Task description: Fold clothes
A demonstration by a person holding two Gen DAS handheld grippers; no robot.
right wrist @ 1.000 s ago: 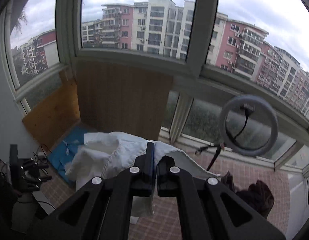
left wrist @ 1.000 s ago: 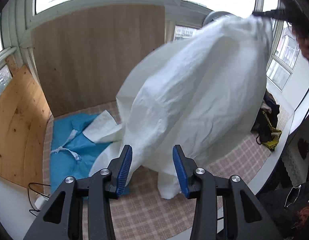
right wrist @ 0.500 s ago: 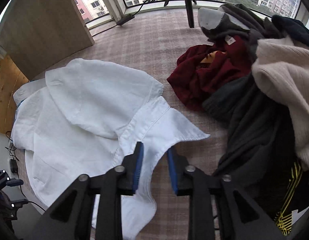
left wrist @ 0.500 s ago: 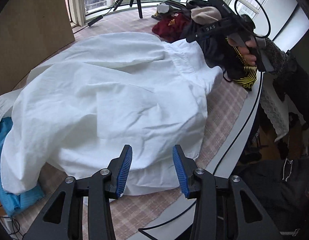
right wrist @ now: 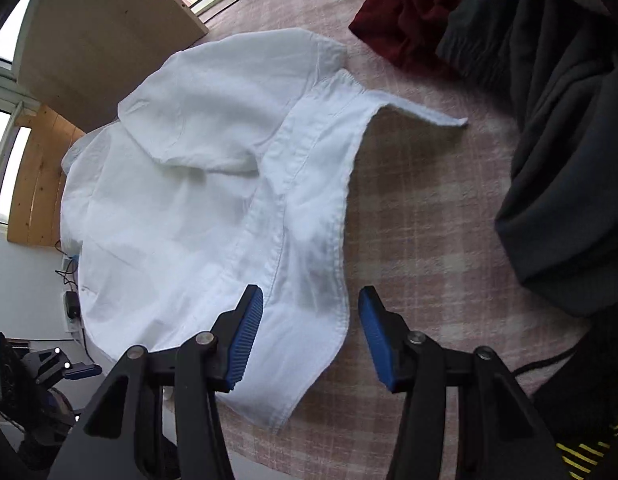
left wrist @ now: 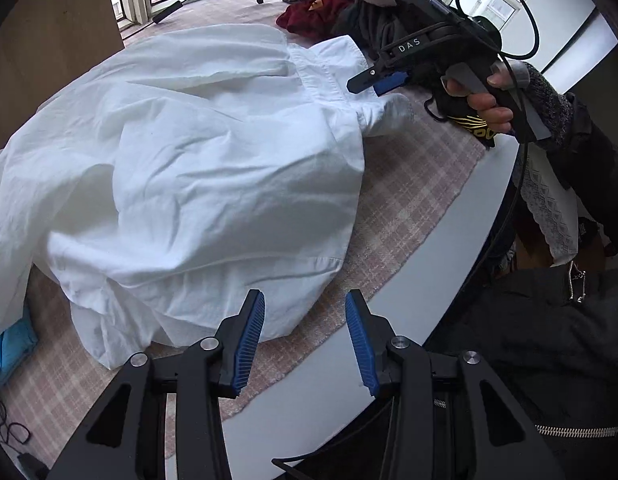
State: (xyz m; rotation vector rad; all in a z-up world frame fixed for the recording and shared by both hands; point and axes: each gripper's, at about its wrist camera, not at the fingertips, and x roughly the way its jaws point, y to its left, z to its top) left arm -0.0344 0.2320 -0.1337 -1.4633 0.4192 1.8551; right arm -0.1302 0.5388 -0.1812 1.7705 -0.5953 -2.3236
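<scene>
left wrist view: your left gripper point(left wrist: 305, 338) hangs agape, empty, over the near hem of the white shirt point(left wrist: 197, 168), which lies rumpled and unfolded on the checked cloth point(left wrist: 405, 208).

right wrist view: your right gripper point(right wrist: 311, 336) is spread wide, holding nothing, above the shirt's edge; dark clothes point(right wrist: 557, 152) sit piled beside it, unfolded.
</scene>
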